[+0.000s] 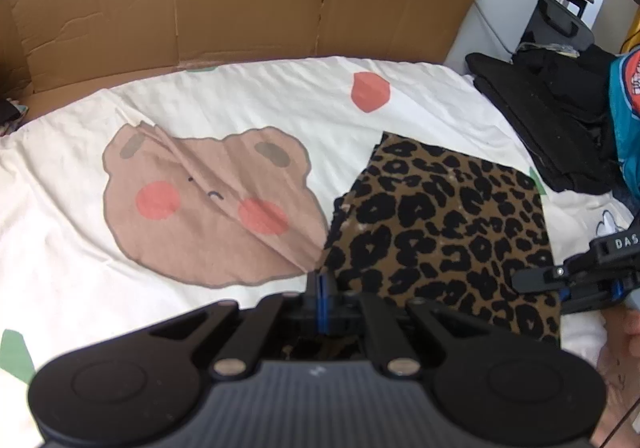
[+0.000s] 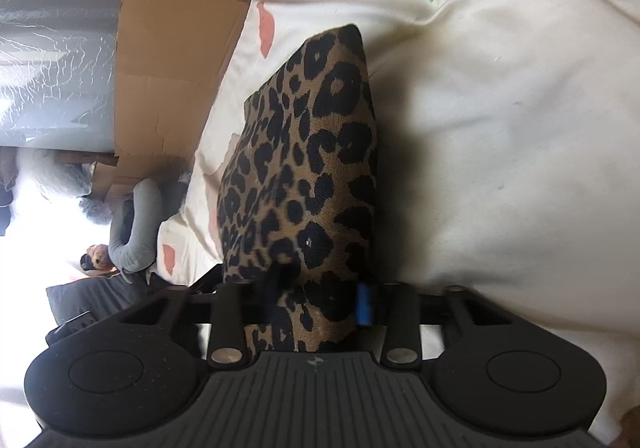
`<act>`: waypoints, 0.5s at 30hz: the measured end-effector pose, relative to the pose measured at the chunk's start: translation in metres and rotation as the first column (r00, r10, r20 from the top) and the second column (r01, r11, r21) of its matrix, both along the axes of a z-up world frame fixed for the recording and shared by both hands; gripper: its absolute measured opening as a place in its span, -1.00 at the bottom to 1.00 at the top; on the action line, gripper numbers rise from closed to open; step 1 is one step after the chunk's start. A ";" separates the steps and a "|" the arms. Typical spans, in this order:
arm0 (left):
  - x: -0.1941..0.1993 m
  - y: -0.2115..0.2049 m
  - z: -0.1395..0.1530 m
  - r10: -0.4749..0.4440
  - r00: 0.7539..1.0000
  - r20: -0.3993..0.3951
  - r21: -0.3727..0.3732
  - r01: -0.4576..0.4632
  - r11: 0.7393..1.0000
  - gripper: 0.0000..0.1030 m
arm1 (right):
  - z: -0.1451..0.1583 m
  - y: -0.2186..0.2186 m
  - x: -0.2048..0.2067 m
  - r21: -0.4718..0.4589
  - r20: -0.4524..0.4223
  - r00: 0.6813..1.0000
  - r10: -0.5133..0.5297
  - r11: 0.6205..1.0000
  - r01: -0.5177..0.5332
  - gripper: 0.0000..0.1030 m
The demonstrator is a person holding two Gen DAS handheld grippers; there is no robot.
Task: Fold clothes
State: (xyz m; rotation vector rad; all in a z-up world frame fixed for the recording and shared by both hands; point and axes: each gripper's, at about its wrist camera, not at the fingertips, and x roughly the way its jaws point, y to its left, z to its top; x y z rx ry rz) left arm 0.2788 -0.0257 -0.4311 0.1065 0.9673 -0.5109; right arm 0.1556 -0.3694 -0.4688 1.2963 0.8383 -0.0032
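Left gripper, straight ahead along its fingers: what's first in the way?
Likely the white bedsheet with the brown bear print. The left gripper is shut by the near-left corner of the folded leopard-print cloth; whether it pinches that edge is unclear, and depth is uncertain.

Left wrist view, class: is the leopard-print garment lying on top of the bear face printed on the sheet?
No, the leopard-print garment lies beside the bear face, to its right, on the white sheet.

Cream bear-print bedsheet [image 1: 240,99] under leopard-print garment [image 1: 452,215] and black clothes pile [image 1: 552,107].
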 end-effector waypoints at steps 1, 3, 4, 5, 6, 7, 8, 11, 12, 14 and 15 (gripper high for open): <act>0.000 0.000 0.001 0.000 1.000 -0.002 0.000 0.000 1.000 -0.99 | 0.001 0.000 0.000 -0.001 0.002 1.000 0.001 1.000 -0.001 -0.74; 0.002 0.001 0.005 0.001 1.000 -0.016 -0.005 -0.001 1.000 -0.97 | 0.003 0.000 0.001 -0.012 0.002 1.000 0.007 1.000 -0.007 -0.83; 0.003 0.002 0.008 0.002 1.000 -0.017 -0.015 -0.002 1.000 -0.94 | 0.004 0.000 0.001 -0.018 0.002 1.000 0.012 1.000 -0.012 -0.86; 0.004 0.004 0.011 0.004 1.000 -0.014 -0.029 -0.005 1.000 -0.93 | 0.006 0.001 0.002 -0.025 0.002 1.000 0.016 1.000 -0.016 -0.86; 0.005 0.006 0.014 0.006 1.000 -0.011 -0.044 -0.007 0.999 -0.86 | 0.007 0.001 0.002 -0.029 0.002 1.000 0.019 0.999 -0.019 -0.87; 0.007 0.007 0.016 0.008 1.000 -0.011 -0.058 -0.009 0.998 -0.75 | 0.007 0.001 0.002 -0.030 0.004 1.000 0.021 0.999 -0.021 -0.87; 0.010 0.008 0.018 0.010 1.000 -0.013 -0.072 -0.011 0.997 -0.66 | 0.008 0.000 0.002 -0.031 0.005 1.000 0.023 0.999 -0.022 -0.87; 0.017 0.004 0.016 0.001 1.000 -0.026 -0.092 -0.003 0.996 -0.15 | 0.010 0.000 0.002 -0.035 0.008 1.000 0.029 0.999 -0.029 -0.87; 0.018 0.003 0.013 -0.006 0.999 -0.032 -0.097 0.003 0.995 -0.04 | 0.010 0.000 0.002 -0.036 0.009 0.999 0.031 0.999 -0.031 -0.87; 0.021 0.000 0.006 -0.020 0.998 -0.054 -0.112 0.014 0.994 0.01 | 0.011 0.000 0.002 -0.041 0.008 0.999 0.032 0.999 -0.032 -0.88; 0.023 0.001 0.002 -0.020 0.997 -0.074 -0.125 0.010 0.992 0.01 | 0.012 0.000 0.002 -0.043 0.008 0.999 0.033 0.999 -0.033 -0.89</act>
